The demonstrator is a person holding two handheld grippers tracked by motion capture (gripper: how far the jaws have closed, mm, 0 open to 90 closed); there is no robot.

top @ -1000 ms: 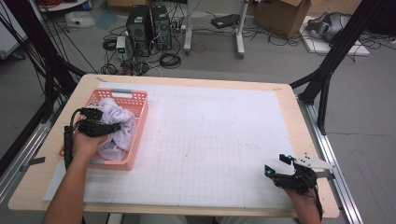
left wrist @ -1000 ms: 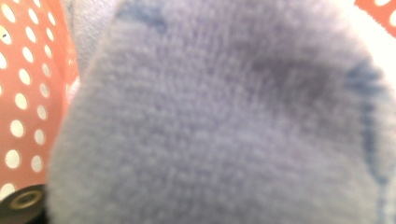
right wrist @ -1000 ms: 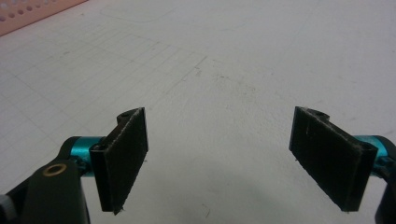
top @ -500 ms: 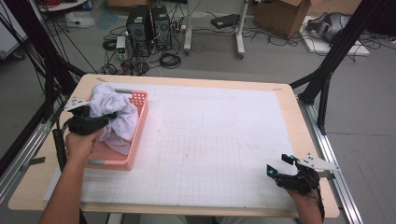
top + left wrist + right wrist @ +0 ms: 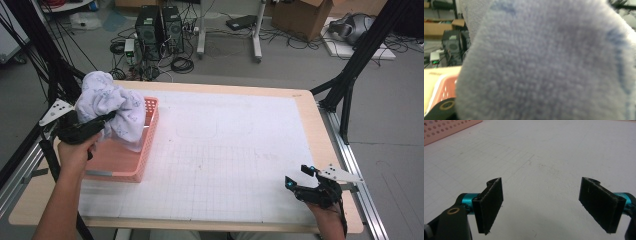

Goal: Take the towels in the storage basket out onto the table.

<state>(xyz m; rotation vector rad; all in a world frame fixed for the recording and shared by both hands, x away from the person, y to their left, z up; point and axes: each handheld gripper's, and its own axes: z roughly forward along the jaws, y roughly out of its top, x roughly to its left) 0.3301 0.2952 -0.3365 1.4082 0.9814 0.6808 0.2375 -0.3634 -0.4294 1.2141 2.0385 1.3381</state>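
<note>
Where the high view looks down on the desk, the left gripper is up above the pink basket at the left side. Its jaws are partly closed on a bunched, pale purple cloth, which hangs from them over the basket's far end. The jaws have just been closing a little, with the cloth between them. The lower part of the cloth dangles down inside the basket. The left hand holds the gripper from the near side. At the near right corner of the desk sits the right gripper, with its jaws wide apart and nothing in them. It is well apart from the basket and the cloth. A white mat with thin grid lines covers most of the desk.

In the left gripper view, the fuzzy cloth is very close and blurry. A bit of the pink basket peeks out at the lower left. The jaws are hidden behind the cloth.

In the right gripper view, the two black jaws stand far apart over the white mat, and the right gripper holds nothing. A corner of the pink basket shows at the far left.
</note>
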